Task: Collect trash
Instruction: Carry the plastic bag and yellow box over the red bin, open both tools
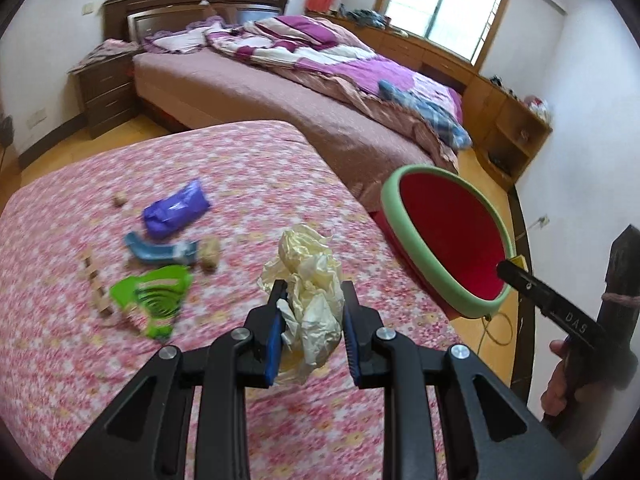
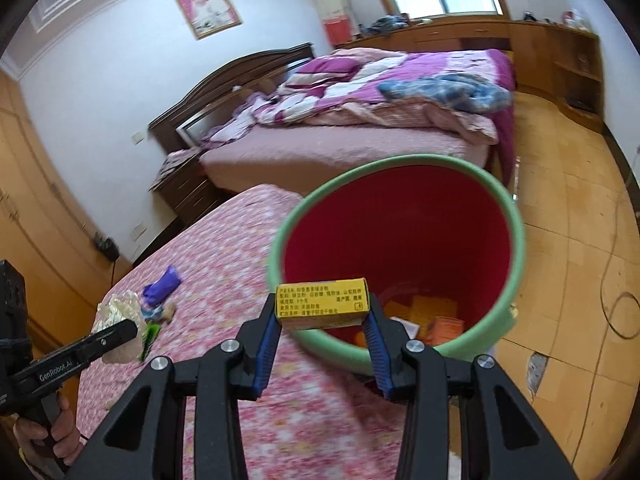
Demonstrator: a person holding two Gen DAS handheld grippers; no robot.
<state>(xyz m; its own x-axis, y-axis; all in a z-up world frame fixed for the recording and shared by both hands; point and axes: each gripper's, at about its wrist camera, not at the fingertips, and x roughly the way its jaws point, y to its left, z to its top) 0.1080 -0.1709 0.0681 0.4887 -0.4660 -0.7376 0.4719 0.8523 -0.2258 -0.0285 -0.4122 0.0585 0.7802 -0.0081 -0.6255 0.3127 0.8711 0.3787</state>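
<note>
A: Start closest in. Your left gripper [image 1: 310, 312] has its blue pads pinched on the crumpled cream plastic bag [image 1: 308, 280], lifted above the pink floral tabletop [image 1: 240, 184]. It looks feather-light and soft, so it will squash and may slip; hold it by the bunched middle, as you do.

B: And my right?

A: Your right gripper [image 2: 322, 312] is clamped end to end on the small yellow box [image 2: 322, 302], right at the near rim of the green-rimmed red bin [image 2: 516, 240]. Thin card by the look of it, light but crushable, so keep the squeeze gentle. Its side carries small printed Chinese text, too fine for me to read.

B: Any other writing?

A: "GenRobot.AI" on the left tool, "DAS" on the right.

B: What remains?

A: Farther along the table: a green slotted piece [image 1: 156, 296], a blue wrapper [image 1: 160, 252] and a purple packet [image 1: 176, 210]. Beyond lies the bed [image 1: 280, 80].
</note>
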